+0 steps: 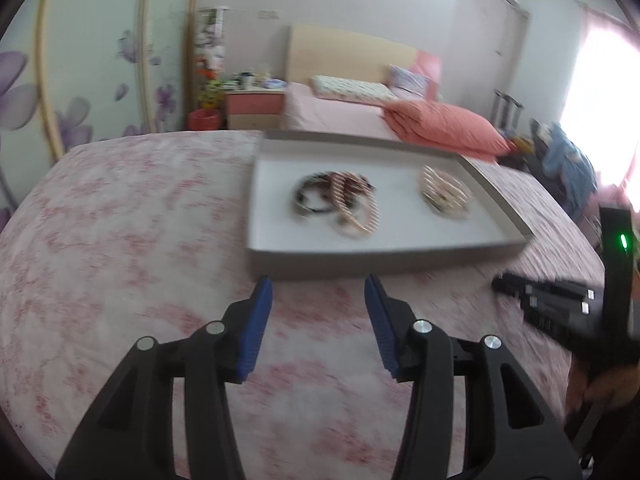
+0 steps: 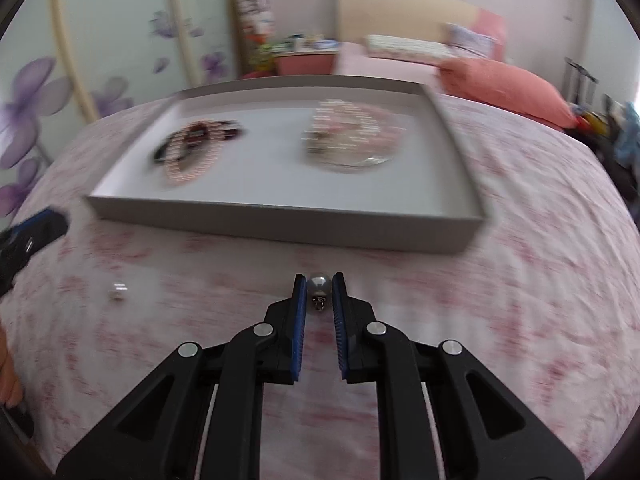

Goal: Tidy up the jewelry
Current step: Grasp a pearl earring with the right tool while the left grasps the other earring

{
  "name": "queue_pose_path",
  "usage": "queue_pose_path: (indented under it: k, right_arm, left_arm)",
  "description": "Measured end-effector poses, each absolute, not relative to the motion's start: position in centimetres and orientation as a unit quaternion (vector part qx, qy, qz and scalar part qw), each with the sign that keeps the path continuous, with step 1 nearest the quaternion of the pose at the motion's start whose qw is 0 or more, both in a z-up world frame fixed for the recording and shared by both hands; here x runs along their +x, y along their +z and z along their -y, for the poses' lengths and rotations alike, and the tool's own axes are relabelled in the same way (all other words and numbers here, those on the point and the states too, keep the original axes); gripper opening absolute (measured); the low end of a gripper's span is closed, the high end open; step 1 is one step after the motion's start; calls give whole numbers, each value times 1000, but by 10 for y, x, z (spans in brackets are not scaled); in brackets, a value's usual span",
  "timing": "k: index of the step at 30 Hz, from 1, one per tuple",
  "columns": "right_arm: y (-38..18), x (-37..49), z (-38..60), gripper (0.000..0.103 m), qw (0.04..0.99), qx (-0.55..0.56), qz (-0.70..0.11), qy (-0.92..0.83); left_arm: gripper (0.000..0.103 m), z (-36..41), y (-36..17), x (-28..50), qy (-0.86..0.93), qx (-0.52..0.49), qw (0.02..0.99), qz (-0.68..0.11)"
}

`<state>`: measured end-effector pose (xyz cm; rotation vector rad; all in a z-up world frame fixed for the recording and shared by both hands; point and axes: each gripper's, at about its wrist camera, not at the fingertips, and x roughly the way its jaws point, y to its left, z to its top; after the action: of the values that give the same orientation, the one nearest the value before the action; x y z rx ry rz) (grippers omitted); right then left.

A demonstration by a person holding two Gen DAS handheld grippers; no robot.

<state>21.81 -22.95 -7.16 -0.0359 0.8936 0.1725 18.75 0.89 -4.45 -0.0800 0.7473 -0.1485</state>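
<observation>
A shallow grey tray point(image 1: 384, 258) point(image 2: 280, 220) lies on the pink flowered tablecloth. In it a pile of dark and striped bracelets point(image 1: 336, 200) point(image 2: 196, 144) lies at the left and a pale beaded pile point(image 1: 444, 194) point(image 2: 352, 136) at the right. My left gripper point(image 1: 318, 292) is open and empty, just in front of the tray's near wall. My right gripper point(image 2: 319, 284) is shut on a pearl earring point(image 2: 319, 286) in front of the tray; it also shows in the left wrist view point(image 1: 560, 304). A small white earring point(image 2: 118, 291) lies on the cloth at the left.
The tablecloth point(image 1: 120, 240) covers a round table. My left gripper's tip shows at the left edge of the right wrist view point(image 2: 32, 232). Behind the table are a bed with a pink pillow point(image 1: 440, 124), a nightstand point(image 1: 254, 110) and a flowered wardrobe point(image 1: 80, 60).
</observation>
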Motion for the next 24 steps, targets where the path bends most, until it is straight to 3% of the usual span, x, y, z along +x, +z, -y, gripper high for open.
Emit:
queue_pose_path:
  k: [7, 13, 15, 20, 24]
  right_arm:
    - [-75, 222, 248, 14, 899, 2, -432, 67]
    - [-75, 223, 245, 14, 899, 6, -432, 70]
    - [-75, 223, 246, 14, 899, 5, -432, 70]
    - [-75, 222, 249, 14, 899, 5, -432, 70]
    - [-75, 222, 249, 14, 899, 5, -432, 70]
  left_arm:
    - [56, 19, -56, 178, -111, -7, 919, -377]
    - [56, 40, -70, 180, -116, 39, 910, -396]
    - [54, 44, -74, 184, -111, 49, 907, -404]
    - [37, 46, -80, 194, -99, 46, 900, -421]
    - [35, 49, -83, 196, -101, 46, 897, -429]
